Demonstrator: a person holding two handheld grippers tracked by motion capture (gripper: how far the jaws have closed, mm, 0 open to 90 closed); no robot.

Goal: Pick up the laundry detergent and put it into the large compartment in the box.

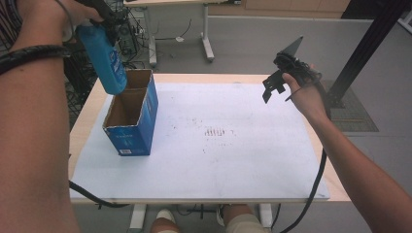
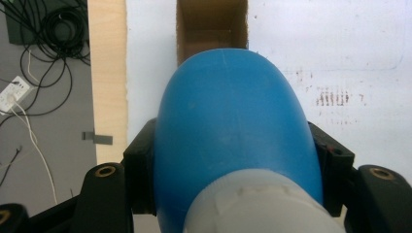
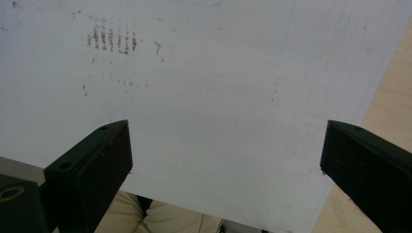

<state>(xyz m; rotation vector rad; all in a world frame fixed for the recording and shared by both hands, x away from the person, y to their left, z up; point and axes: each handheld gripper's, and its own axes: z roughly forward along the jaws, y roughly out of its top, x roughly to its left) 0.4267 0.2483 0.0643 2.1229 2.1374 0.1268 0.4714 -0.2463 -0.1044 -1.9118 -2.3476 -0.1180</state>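
High view: the left gripper (image 1: 99, 22) is clamping a smooth blue plastic bottle (image 1: 104, 58) near its white cap, over an open blue cardboard box (image 1: 131, 114); probably light, stiff, slippery. The right gripper (image 1: 274, 87) is gaping empty.

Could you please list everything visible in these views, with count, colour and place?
bottle: one, blue with a pale cap end, held tilted over the box's open top
box: one, blue cardboard with a brown inside, open, on the left of the board
board: one, white with reddish-brown marks near its middle, covering the table
table: one, light wood, under the board
cables: several, black and white, on the grey floor
left gripper: one, black, shut on the bottle
right gripper: one, black, open, above the board's right side
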